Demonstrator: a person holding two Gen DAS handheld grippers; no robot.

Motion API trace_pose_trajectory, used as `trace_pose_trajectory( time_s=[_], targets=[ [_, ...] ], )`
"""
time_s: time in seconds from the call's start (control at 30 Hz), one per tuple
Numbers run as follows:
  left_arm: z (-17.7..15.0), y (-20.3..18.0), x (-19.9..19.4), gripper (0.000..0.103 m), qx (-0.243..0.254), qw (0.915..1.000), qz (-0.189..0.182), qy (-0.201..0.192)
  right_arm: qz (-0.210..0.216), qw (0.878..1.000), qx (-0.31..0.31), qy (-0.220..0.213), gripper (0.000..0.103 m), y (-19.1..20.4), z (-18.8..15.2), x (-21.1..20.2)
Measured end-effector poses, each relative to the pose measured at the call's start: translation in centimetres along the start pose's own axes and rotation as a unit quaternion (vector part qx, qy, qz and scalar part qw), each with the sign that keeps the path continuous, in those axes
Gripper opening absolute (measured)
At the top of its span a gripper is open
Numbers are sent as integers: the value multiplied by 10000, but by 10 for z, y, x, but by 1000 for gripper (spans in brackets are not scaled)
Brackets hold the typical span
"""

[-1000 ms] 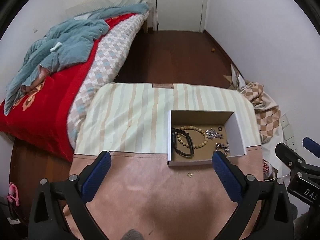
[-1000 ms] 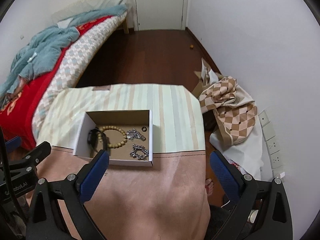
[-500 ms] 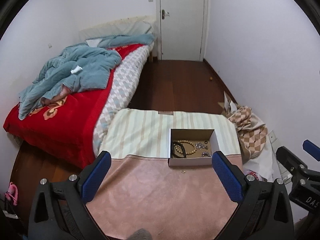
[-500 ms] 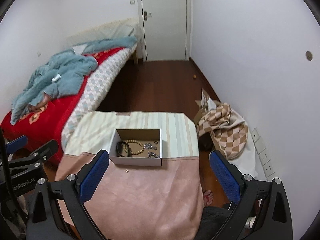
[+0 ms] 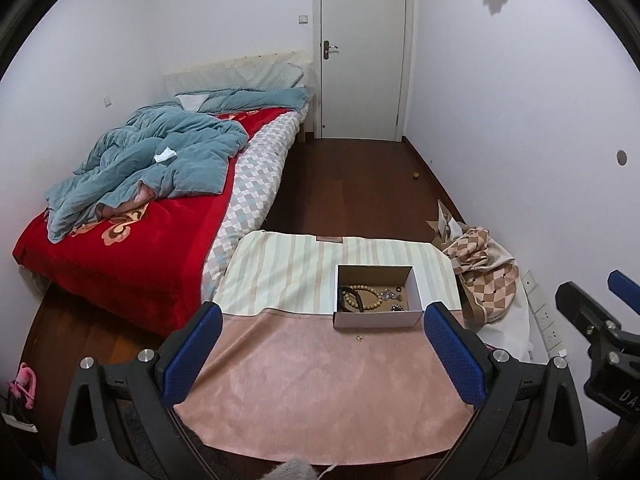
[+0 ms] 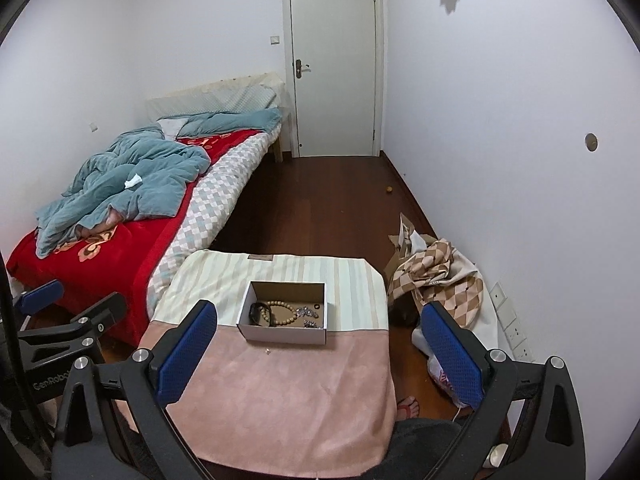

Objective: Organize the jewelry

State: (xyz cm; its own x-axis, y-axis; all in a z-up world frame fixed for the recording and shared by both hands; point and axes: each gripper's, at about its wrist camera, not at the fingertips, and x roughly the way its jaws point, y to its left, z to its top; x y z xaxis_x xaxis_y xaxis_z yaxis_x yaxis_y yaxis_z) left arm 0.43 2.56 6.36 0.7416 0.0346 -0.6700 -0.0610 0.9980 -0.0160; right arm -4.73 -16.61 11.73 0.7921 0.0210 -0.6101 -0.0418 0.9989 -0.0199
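Observation:
A small open cardboard box [image 5: 378, 318] [image 6: 284, 334] sits on the cloth-covered table [image 5: 300, 380] [image 6: 280, 400]. Inside lie a wooden bead bracelet [image 5: 362, 300] [image 6: 280, 314], a black band [image 5: 345, 298] [image 6: 256, 312] and silvery chain pieces [image 5: 394, 294] [image 6: 306, 314]. One tiny gold piece [image 5: 359, 337] [image 6: 268, 351] rests on the pink cloth just in front of the box. My left gripper [image 5: 322, 356] and right gripper [image 6: 316, 354] are both open and empty, held high and well back from the box.
A bed [image 5: 132, 216] with a red blanket and a blue quilt stands left of the table. A checkered cloth heap [image 6: 436, 280] lies on the floor at the right wall. A closed white door [image 6: 336, 68] is at the far end. A foot in a sandal [image 6: 408, 406] shows beside the table.
Both grippers have pulled up and back from the table, so the box looks much smaller and the whole room has come into view. Both stay open.

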Motion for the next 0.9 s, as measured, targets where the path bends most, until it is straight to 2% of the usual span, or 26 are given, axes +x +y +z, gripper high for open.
trace_pose_trajectory(
  time_s=[0.43,0.6,0.9],
  targets=[
    [-7,-4,7,103,-23,9993,76,373,-36,9994,40,331,103,-8,-3,10],
    [-2,-3,25,103,-43,9985,84,534,-78,9992,34,387,103,-7,4,17],
    [12,-3,53,103,-111,9969,234,740,-190,9983,69,554,103,-7,21,54]
  ],
)
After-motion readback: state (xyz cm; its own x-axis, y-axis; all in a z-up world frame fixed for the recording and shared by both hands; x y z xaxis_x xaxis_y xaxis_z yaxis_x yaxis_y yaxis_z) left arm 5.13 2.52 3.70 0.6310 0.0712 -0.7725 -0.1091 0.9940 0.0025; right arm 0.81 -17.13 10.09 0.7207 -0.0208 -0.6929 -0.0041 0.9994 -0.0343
